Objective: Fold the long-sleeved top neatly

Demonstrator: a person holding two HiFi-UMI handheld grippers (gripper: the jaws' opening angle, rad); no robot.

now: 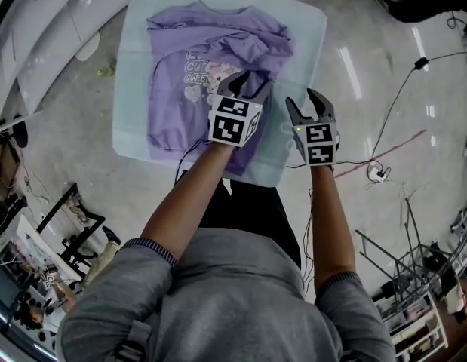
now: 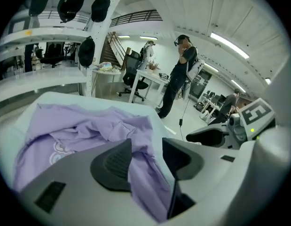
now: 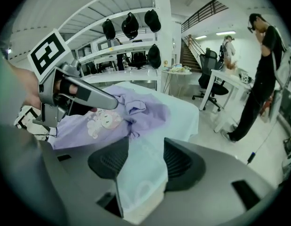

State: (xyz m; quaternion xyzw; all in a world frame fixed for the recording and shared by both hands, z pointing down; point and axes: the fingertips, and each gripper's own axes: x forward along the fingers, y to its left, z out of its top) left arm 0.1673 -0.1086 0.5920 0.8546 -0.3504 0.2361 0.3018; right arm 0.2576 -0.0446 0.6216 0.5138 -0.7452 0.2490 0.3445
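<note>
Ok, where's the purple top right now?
Head view: the purple top lies on the pale table, towards the table's left side, with the left gripper over its near right edge and the right gripper over bare table beside it.

Pale blue table (image 1: pixel 297 21), black cable (image 1: pixel 397 96) across glossy floor (image 1: pixel 82 119), black caps (image 3: pixel 130 25) on white rack (image 3: pixel 161 13), standing person (image 2: pixel 180 74)

Top (image 1: pixel 184 89) lies flat on table (image 1: pixel 305 44), toward the left and middle; the right strip of the table is bare. One sleeve (image 1: pixel 248 47) is folded across the chest. Left gripper (image 1: pixel 250 81) sits over the top's near right part, cloth between its parted jaws. Right gripper (image 1: pixel 303 100) is just right of it, over bare table beside the top's edge, jaws apart. Cable (image 1: pixel 391 111) lies on floor (image 1: pixel 361 59), right of the table.
</note>
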